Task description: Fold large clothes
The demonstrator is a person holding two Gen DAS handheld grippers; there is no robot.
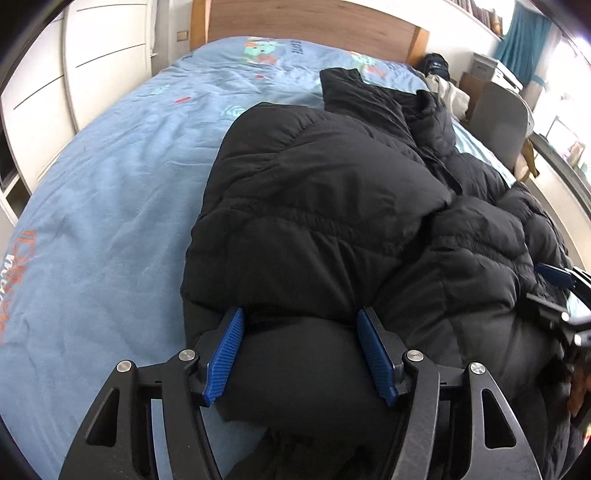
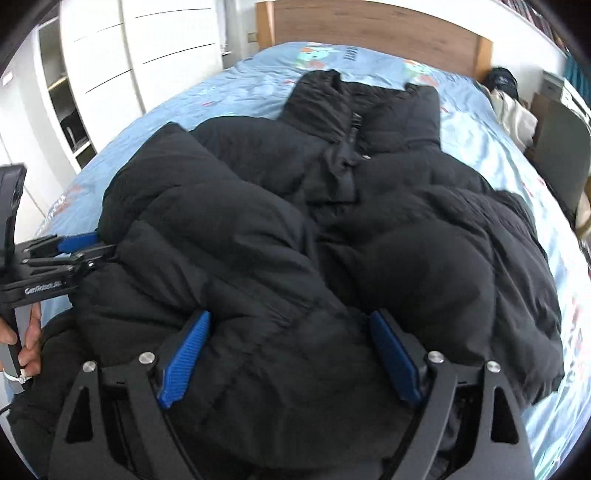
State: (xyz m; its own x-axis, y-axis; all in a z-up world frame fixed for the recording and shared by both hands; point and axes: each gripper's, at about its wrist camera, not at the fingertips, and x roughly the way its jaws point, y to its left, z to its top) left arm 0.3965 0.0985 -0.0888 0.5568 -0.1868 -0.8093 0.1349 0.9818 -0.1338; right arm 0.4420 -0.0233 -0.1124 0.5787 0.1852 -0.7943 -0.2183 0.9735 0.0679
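Note:
A black puffer jacket (image 2: 332,229) lies front-up on the blue bed sheet (image 1: 110,192), collar toward the headboard, both sleeves folded in over the body. It fills the right of the left wrist view (image 1: 332,206). My left gripper (image 1: 300,321) is open, its blue pads on either side of a puffy fold at the jacket's hem. My right gripper (image 2: 290,325) is open too, its jaws wide around the hem padding. The left gripper shows at the left edge of the right wrist view (image 2: 77,243); the right one shows at the right edge of the left wrist view (image 1: 554,275).
A wooden headboard (image 2: 369,26) stands at the far end. White wardrobes (image 2: 129,48) line the left side. A grey chair (image 1: 498,122), a dark cap (image 2: 502,79) and pale fabric (image 2: 517,118) are at the bed's right side.

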